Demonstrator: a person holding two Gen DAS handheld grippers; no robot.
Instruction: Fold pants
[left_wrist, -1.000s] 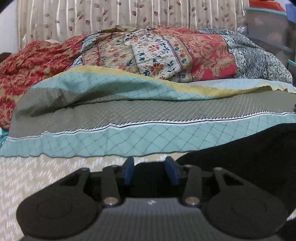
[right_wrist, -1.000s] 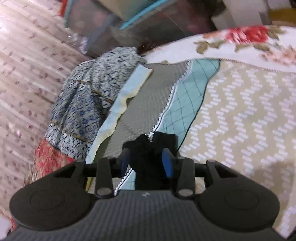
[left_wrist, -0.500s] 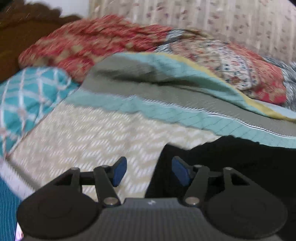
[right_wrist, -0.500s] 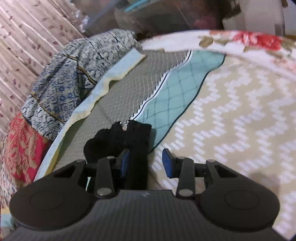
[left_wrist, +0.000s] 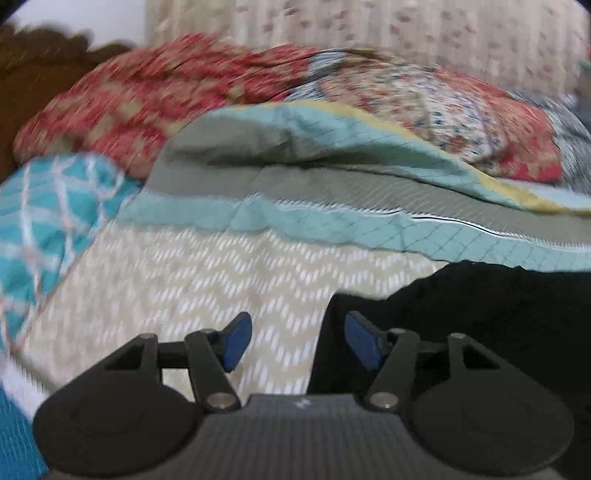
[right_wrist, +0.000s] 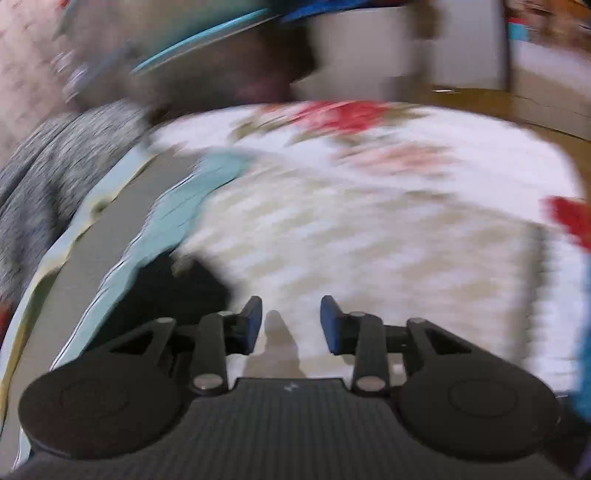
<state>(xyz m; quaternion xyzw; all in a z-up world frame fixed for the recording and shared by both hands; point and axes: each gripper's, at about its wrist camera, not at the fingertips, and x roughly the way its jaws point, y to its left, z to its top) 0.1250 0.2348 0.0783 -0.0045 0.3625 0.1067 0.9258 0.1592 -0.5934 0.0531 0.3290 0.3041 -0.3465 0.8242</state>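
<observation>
The black pants (left_wrist: 480, 317) lay on the bed, on the beige zigzag bedspread (left_wrist: 192, 280), with their far edge against the teal and grey quilt (left_wrist: 332, 192) folded along the back. In your left wrist view they filled the lower right, and their near left edge ran down just inside the right fingertip of your left claw (left_wrist: 297, 341). That claw stood apart, its blue pads (left_wrist: 236, 339) wide of each other, the left pad over bare bedspread and the right pad over the dark cloth; neither pad pressed on the pants.

In your right wrist view, which was badly smeared, the pants (right_wrist: 177, 291) showed as a dark heap just left of your right claw (right_wrist: 291, 319), beside its left finger and partly behind it. Your right claw was opening, with only pale bedspread (right_wrist: 369, 240) and a shadow between its pads; it gripped nothing.

Beyond the quilt you had a heap of red and floral patchwork bedding (left_wrist: 258, 92), a turquoise lattice pillow (left_wrist: 48, 214) at the left, a dark wooden headboard (left_wrist: 33, 66) in the corner, and a pale leaf-print curtain (left_wrist: 406, 33) behind. Past the foot of the bed lay a white sheet with red flowers (right_wrist: 351, 122).
</observation>
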